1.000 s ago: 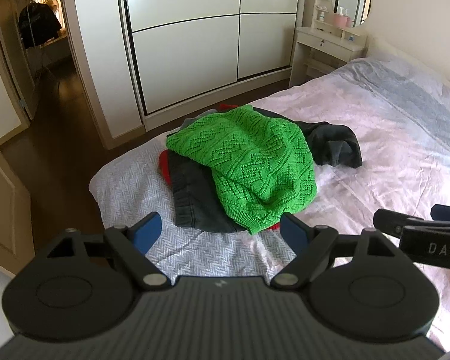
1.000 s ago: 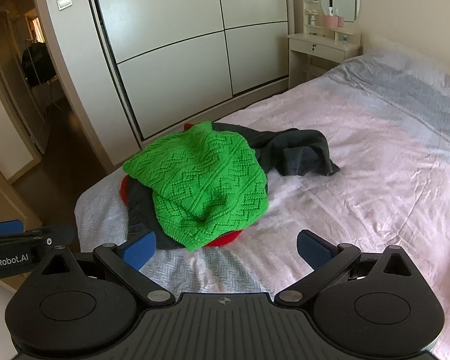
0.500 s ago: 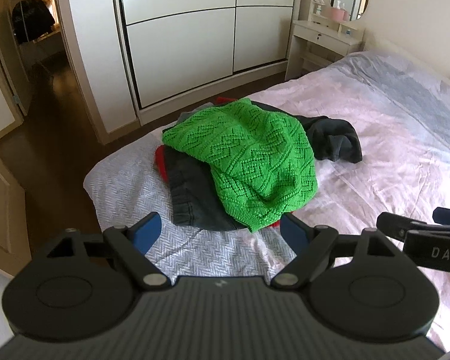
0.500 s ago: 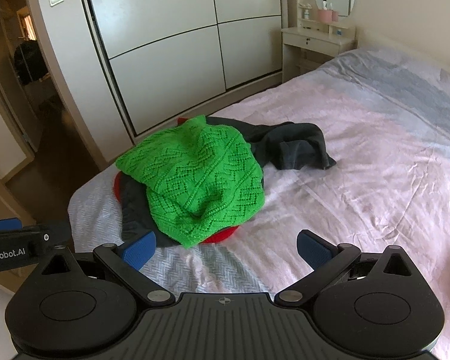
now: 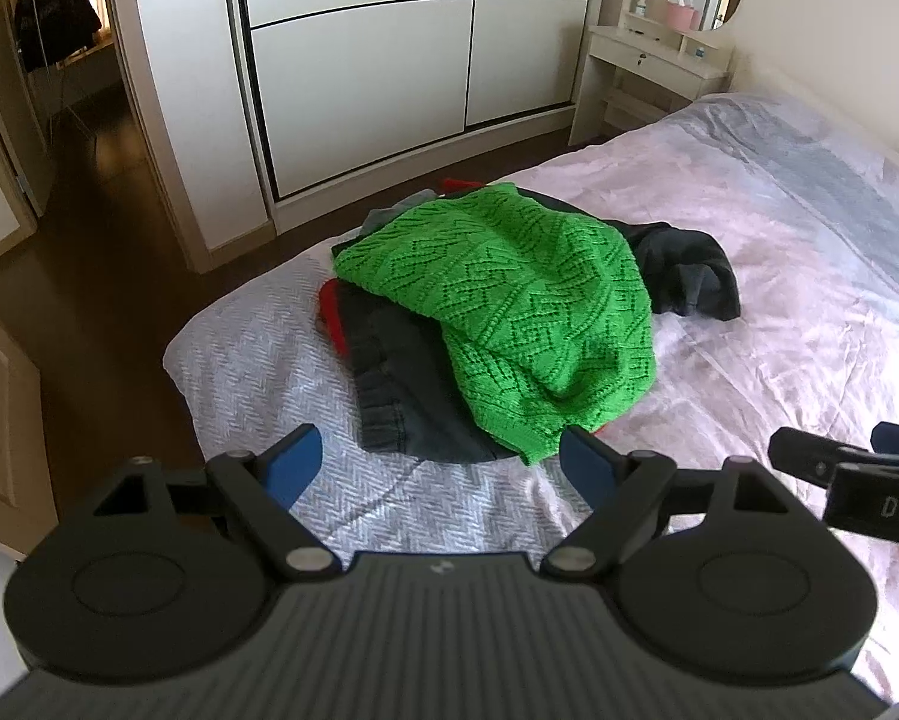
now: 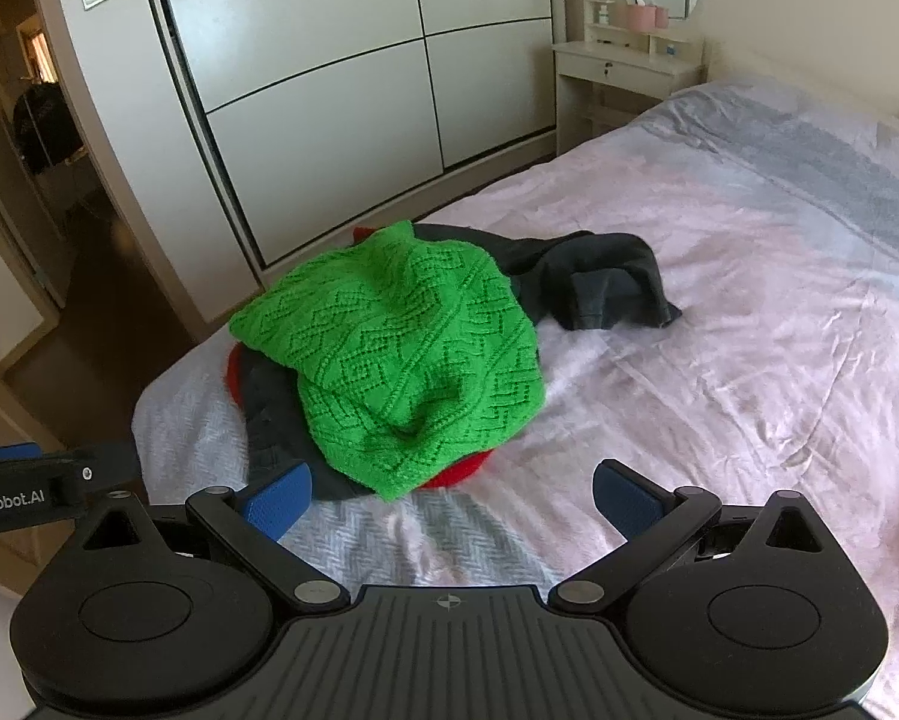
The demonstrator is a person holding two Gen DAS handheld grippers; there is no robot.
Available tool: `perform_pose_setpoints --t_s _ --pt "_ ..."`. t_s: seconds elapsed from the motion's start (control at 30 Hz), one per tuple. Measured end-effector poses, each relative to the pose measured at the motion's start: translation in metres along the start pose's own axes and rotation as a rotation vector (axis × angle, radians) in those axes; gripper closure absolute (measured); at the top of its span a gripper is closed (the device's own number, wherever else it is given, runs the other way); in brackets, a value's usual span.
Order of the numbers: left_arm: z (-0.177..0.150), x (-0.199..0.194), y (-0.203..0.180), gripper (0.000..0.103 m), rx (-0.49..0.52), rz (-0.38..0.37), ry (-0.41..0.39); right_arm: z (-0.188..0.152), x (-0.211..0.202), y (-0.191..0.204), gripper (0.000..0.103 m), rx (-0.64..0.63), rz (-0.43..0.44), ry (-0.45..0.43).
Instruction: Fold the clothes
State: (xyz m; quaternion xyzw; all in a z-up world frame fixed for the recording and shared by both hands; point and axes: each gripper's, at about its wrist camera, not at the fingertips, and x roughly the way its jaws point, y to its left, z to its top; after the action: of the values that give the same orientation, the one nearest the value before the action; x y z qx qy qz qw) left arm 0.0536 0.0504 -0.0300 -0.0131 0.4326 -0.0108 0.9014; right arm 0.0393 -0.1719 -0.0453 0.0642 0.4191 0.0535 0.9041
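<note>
Both cameras have drawn nearer to the clothes pile since the earlier frames, so the pile now sits larger and lower in each view, close above the blue claw tips.

Left claw [image 5: 442, 461] fills the bottom of the left wrist view, spread wide with nothing between its blue pads [image 5: 293, 463]. It hangs over the near end of the bed [image 5: 251, 354] and touches no cloth. Its right pad sits in front of the lower edge of the green knitted sweater [image 5: 509, 306]. At the right edge of that view the right claw shows as a black bar.

Right claw [image 6: 449, 501] fills the bottom of the right wrist view, also spread wide and holding nothing. At the left edge of that view the left claw [image 6: 35, 480] shows as a black bar with white lettering.

Centre of both views: the green knitted sweater lies crumpled on top of the pile. Under it is a dark grey garment [image 5: 407, 378] with a ribbed hem, and a red garment [image 6: 461, 471] peeks out at the pile's edges. Another dark garment [image 6: 605, 288] trails to the right on the pink sheet [image 6: 749, 324].

Upper part of both views: white sliding wardrobe doors [image 5: 359, 60]. Upper right: a small dressing table [image 6: 623, 78] with a round mirror.
</note>
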Motion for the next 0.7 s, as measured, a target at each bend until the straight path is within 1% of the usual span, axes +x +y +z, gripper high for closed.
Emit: perform_pose_setpoints --t_s 0.17,0.33,0.37,0.4,0.43,0.47,0.7 --pt "0.009 0.018 0.009 0.019 0.004 0.003 0.023 0.006 0.016 0.001 0.001 0.011 0.011 0.004" --pt "0.015 0.041 0.017 0.019 0.013 0.004 0.051 0.002 0.034 -0.005 0.001 0.027 0.019 0.009" --pt "0.016 0.046 0.019 0.019 0.015 0.004 0.057 0.001 0.037 -0.006 0.004 0.023 0.013 0.008" --pt "0.018 0.05 0.02 0.019 0.016 0.004 0.063 0.001 0.041 -0.007 0.017 0.025 0.01 0.011" --pt "0.019 0.055 0.021 0.019 0.017 0.004 0.069 0.001 0.046 -0.008 0.021 0.028 0.008 0.016" --pt "0.02 0.06 0.023 0.019 0.018 0.003 0.074 0.002 0.051 -0.01 0.023 0.036 0.005 0.024" --pt "0.035 0.093 0.026 0.019 0.025 -0.02 0.105 0.007 0.082 -0.024 0.022 0.111 0.024 0.068"
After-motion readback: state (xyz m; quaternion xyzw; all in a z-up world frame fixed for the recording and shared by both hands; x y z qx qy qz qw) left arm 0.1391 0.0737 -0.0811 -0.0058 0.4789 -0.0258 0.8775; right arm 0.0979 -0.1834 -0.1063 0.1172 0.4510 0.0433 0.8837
